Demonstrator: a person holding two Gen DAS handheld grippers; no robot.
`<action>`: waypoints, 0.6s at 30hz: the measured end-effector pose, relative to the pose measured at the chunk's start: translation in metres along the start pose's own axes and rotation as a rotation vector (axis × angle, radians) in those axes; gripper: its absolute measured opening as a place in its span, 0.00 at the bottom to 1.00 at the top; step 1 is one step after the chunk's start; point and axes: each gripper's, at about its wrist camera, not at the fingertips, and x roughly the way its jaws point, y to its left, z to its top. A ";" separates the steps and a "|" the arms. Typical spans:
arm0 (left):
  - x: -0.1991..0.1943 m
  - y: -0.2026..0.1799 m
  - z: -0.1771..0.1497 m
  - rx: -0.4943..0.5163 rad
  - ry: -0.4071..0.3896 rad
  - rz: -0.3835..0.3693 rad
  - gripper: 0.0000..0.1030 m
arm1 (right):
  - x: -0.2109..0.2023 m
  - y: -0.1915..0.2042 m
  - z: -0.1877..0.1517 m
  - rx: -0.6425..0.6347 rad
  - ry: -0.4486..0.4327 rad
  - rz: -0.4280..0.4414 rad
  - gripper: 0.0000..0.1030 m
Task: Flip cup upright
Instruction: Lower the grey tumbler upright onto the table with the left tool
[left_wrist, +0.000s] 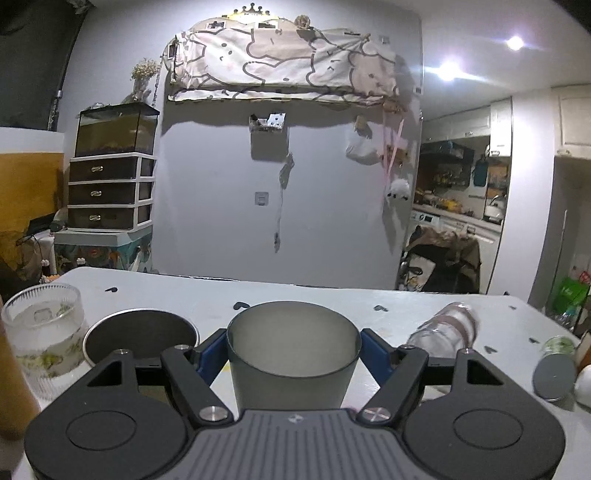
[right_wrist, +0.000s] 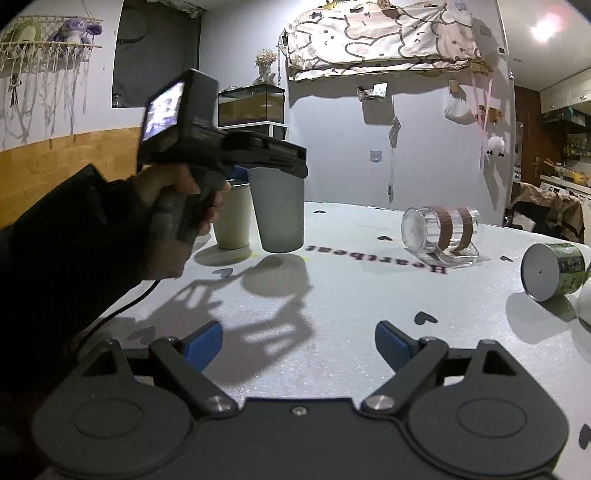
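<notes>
A frosted grey cup (left_wrist: 291, 354) stands upright, mouth up, between the blue pads of my left gripper (left_wrist: 291, 349), which is shut on it. In the right wrist view the same grey cup (right_wrist: 279, 214) hangs just above the white table (right_wrist: 351, 295), held near its rim by the left gripper (right_wrist: 266, 166). My right gripper (right_wrist: 297, 341) is open and empty, low over the table's near side. A clear ribbed glass with brown bands (right_wrist: 439, 230) lies on its side at the right. A metal tin with a green label (right_wrist: 554, 269) also lies on its side.
A ribbed glass with a flower print (left_wrist: 46, 332) stands at the left beside a round dark coaster (left_wrist: 140, 334). A cream cup (right_wrist: 232, 218) stands behind the grey one. The lying clear glass (left_wrist: 447, 328) and tin (left_wrist: 554, 365) are right of the left gripper. A white rounded object (right_wrist: 585, 299) sits at the far right.
</notes>
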 end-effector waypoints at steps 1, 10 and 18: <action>0.002 0.000 0.000 0.006 0.000 0.002 0.74 | 0.000 0.000 0.000 0.000 0.000 -0.001 0.88; 0.017 0.007 -0.005 -0.007 0.038 -0.003 0.77 | -0.004 -0.002 0.001 0.004 -0.004 -0.009 0.88; 0.004 0.008 -0.008 -0.016 0.045 -0.023 0.95 | -0.007 0.000 0.004 0.006 -0.015 -0.012 0.88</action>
